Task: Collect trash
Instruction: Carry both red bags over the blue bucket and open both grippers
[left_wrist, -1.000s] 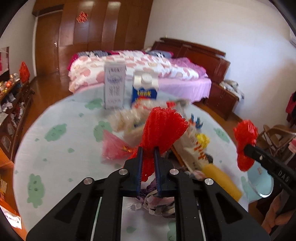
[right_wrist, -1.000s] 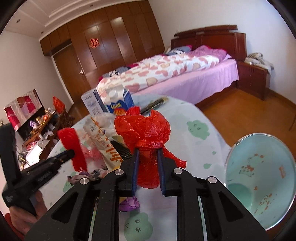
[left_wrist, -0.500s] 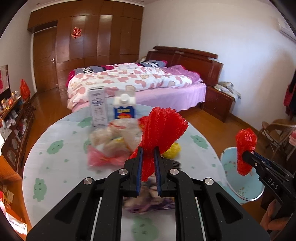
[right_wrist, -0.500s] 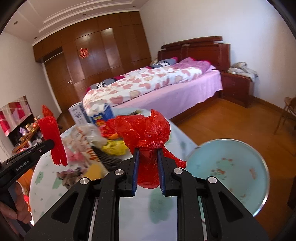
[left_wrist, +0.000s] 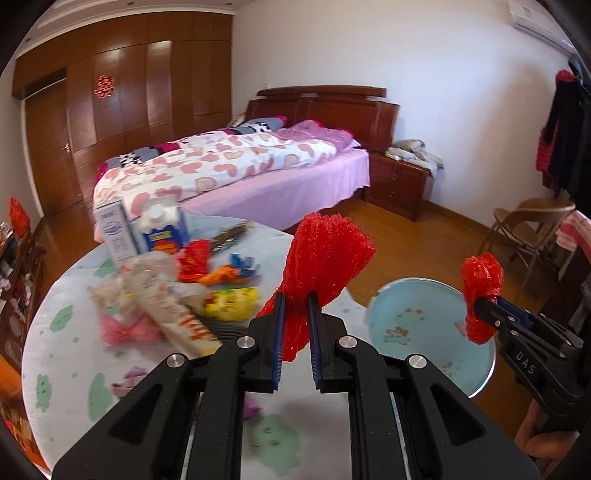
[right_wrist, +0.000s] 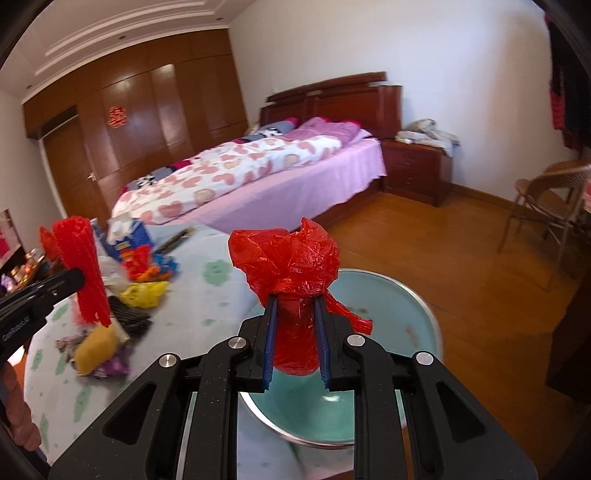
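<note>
The net (left_wrist: 325, 266) is rough red foam mesh; the bag (right_wrist: 288, 262) is thin, glossy, crinkled red plastic. The basin (left_wrist: 424, 317) looks smooth enamel with a metal rim. Wardrobe (left_wrist: 155, 103) and floor (right_wrist: 480, 277) are polished wood.

A red foam net sleeve (left_wrist: 325, 254) is pinched upright, fanned out at the top, above the table edge. A crumpled red plastic bag (right_wrist: 291, 269) is held bunched above the light blue basin (right_wrist: 388, 295). Other litter is left on the table: a yellow bag (left_wrist: 232, 301), a long printed wrapper (left_wrist: 173, 317), pink plastic (left_wrist: 118, 328).
</note>
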